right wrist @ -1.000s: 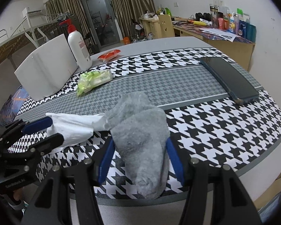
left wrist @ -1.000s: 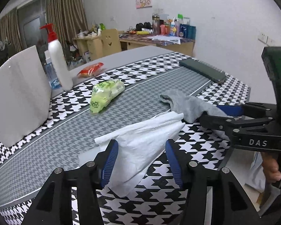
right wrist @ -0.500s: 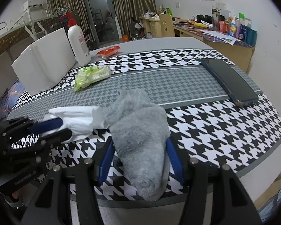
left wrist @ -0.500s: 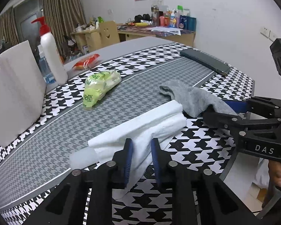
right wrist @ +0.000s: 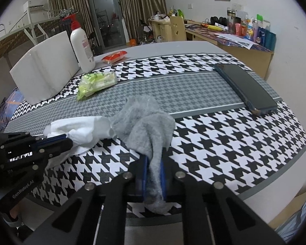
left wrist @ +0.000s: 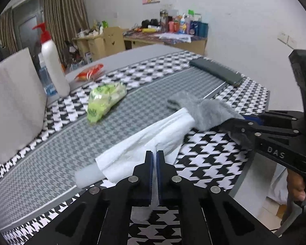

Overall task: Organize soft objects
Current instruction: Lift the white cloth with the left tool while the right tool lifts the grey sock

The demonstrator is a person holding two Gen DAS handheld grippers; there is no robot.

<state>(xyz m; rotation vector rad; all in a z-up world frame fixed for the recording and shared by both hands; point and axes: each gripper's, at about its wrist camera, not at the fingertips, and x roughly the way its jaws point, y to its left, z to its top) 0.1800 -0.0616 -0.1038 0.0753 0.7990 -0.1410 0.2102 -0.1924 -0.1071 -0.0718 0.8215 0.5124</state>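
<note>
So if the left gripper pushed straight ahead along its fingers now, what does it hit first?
The left gripper is already shut on the white tissue. Straight on, that tissue bunches first; beyond it probably the grey sock touching its far end, though depth is unclear.

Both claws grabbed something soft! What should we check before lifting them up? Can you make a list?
1. Left claw shut on the white tissue: ok, the near edge is pinched.
2. Right claw shut on the grey sock: ok, its tail hangs between the fingers.
3. Tissue and sock apart: not ok, their ends touch in the middle.
4. Green packet out of the way: ok, it lies farther back.
5. Dark phone out of the way: ok, it sits off to the right.
6. Grip strong enough to hold: cannot tell.
</note>
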